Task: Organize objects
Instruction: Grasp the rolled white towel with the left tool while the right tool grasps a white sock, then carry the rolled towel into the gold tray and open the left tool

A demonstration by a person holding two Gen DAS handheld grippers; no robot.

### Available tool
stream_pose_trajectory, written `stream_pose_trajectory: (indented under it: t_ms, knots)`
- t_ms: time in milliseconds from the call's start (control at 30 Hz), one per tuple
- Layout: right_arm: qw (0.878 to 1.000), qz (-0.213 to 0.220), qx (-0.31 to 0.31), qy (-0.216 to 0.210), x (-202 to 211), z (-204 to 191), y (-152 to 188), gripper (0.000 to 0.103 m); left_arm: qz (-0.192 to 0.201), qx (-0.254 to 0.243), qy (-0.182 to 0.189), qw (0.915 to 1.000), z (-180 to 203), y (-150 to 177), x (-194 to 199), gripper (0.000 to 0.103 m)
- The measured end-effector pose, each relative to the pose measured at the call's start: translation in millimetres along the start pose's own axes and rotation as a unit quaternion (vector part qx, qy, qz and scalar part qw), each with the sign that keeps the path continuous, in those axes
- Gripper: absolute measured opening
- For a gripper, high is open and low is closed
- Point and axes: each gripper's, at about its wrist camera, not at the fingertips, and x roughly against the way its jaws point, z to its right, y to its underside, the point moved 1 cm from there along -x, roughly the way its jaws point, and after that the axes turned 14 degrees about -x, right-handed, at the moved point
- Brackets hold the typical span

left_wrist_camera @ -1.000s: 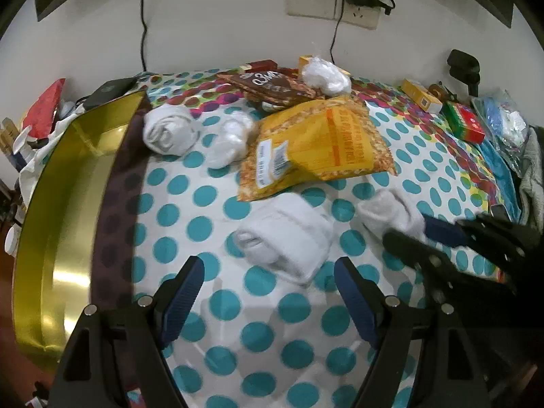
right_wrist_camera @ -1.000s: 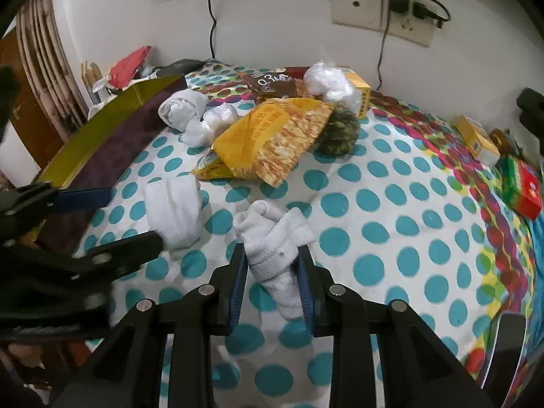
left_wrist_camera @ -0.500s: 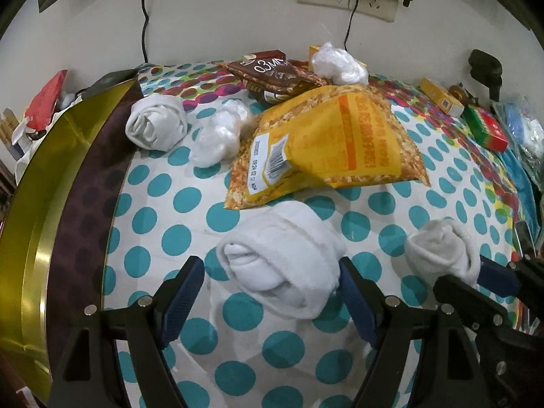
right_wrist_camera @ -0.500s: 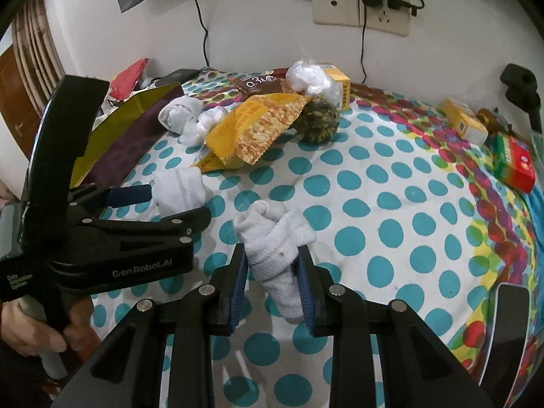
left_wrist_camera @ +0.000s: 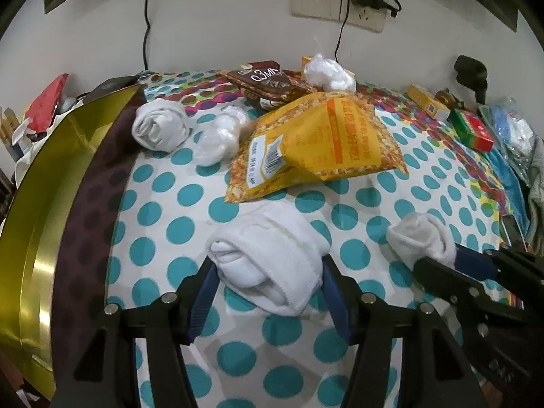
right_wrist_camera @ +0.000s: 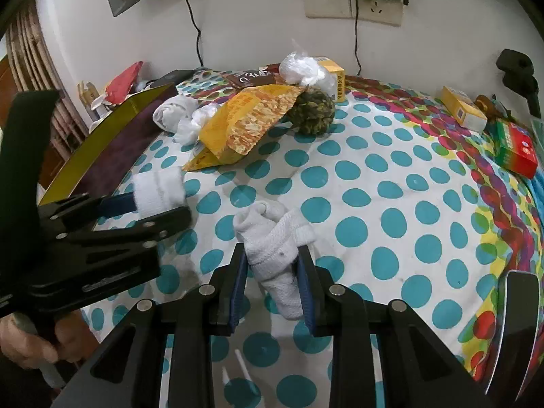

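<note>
We have the left gripper (left_wrist_camera: pixel 268 292) closing on a sock roll (left_wrist_camera: pixel 272 258), pads at both sides; the right gripper (right_wrist_camera: pixel 272 278) is clamped on a thinner sock (right_wrist_camera: pixel 275 248). Risk – soft rolls squirm out or unroll on lift. Both white, on the dotted cloth (left_wrist_camera: pixel 190 224); yellow bag (left_wrist_camera: pixel 316 146) beyond.

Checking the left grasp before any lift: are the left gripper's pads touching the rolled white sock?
Touching. In the left wrist view the left gripper, its jaws just closing, presses both blue pads against the rolled white sock.
</note>
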Motion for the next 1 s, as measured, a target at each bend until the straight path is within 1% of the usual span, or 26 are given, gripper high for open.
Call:
stream_pose_trajectory:
  t_ms: [200, 367, 467, 533, 667, 733, 800, 900, 1000]
  knots:
    - [1.0, 0.01, 0.007, 0.015, -2, -5, 3, 0.027, 0.011, 0.017, 0.0, 0.9998, -19, 12, 25, 0.06]
    - [1.0, 0.013, 0.004, 0.021, -3, -6, 3, 0.027, 0.036, 0.018, -0.007, 0.9992, -38, 12, 54, 0.06]
    - [1.0, 0.016, 0.003, 0.025, -4, -7, 3, 0.027, 0.045, 0.031, 0.016, 0.9984, -59, 6, 71, 0.06]
    - [0.999, 0.02, 0.003, 0.029, -4, -7, 4, 0.027, 0.056, 0.037, 0.006, 0.9977, -74, 3, 83, 0.06]
    - [0.999, 0.033, 0.007, 0.037, -4, -9, 9, 0.027, 0.071, 0.029, -0.049, 0.9958, -104, -5, 98, 0.06]
    - [0.998, 0.038, 0.013, 0.043, -5, -11, 10, 0.027, 0.072, 0.036, -0.058, 0.9951, -126, -10, 97, 0.06]
    - [0.998, 0.043, 0.017, 0.046, -5, -12, 12, 0.028, 0.063, 0.049, -0.06, 0.995, -147, -16, 91, 0.06]
    - [0.998, 0.05, 0.01, 0.04, -7, -8, 12, 0.028, 0.058, 0.056, -0.074, 0.994, -176, -29, 80, 0.06]
    - [0.998, 0.051, 0.005, 0.036, -7, -7, 11, 0.028, 0.05, 0.054, -0.068, 0.9949, -200, -45, 65, 0.06]
